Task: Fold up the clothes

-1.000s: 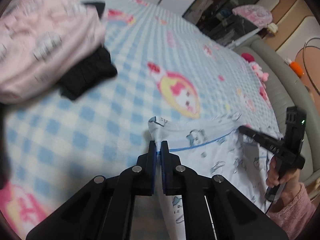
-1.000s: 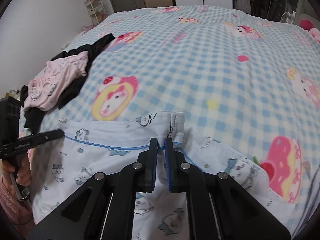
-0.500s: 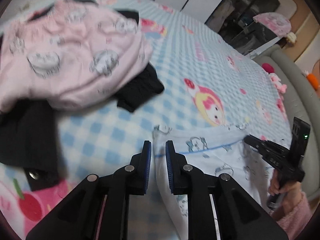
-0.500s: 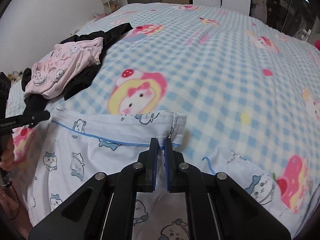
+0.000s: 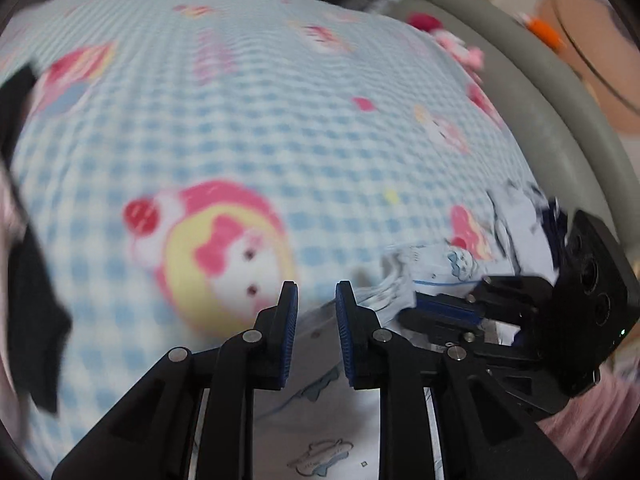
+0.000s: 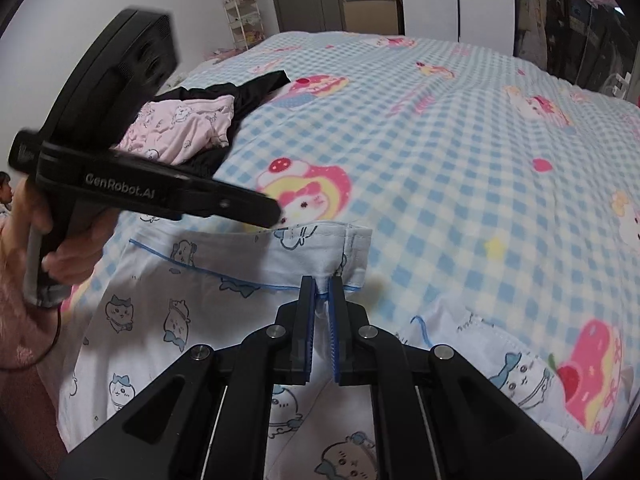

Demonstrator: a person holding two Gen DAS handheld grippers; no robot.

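A white pyjama garment (image 6: 192, 280) with cartoon animals and blue piping lies spread on the bed. My right gripper (image 6: 323, 285) is shut on its folded top edge near the right corner. In the left wrist view the same cloth (image 5: 320, 420) lies under my left gripper (image 5: 316, 294), whose jaws are opening with nothing pinched between them. The left gripper (image 6: 274, 210) hovers just above the garment's top edge, a hand on its grip. The right gripper (image 5: 440, 312) shows close on the right, clamped on the cloth.
A blue-and-white checked blanket (image 6: 440, 140) with pink cartoon prints covers the bed. A pile of pink clothes (image 6: 188, 128) and black clothes (image 5: 32, 300) sits at the left. A grey padded bed frame (image 5: 560, 128) runs along the right. A shelf (image 6: 244, 20) stands by the far wall.
My left gripper let go of the garment's left corner, opened, and swung right towards the right gripper. The right gripper kept its grip on the top edge.
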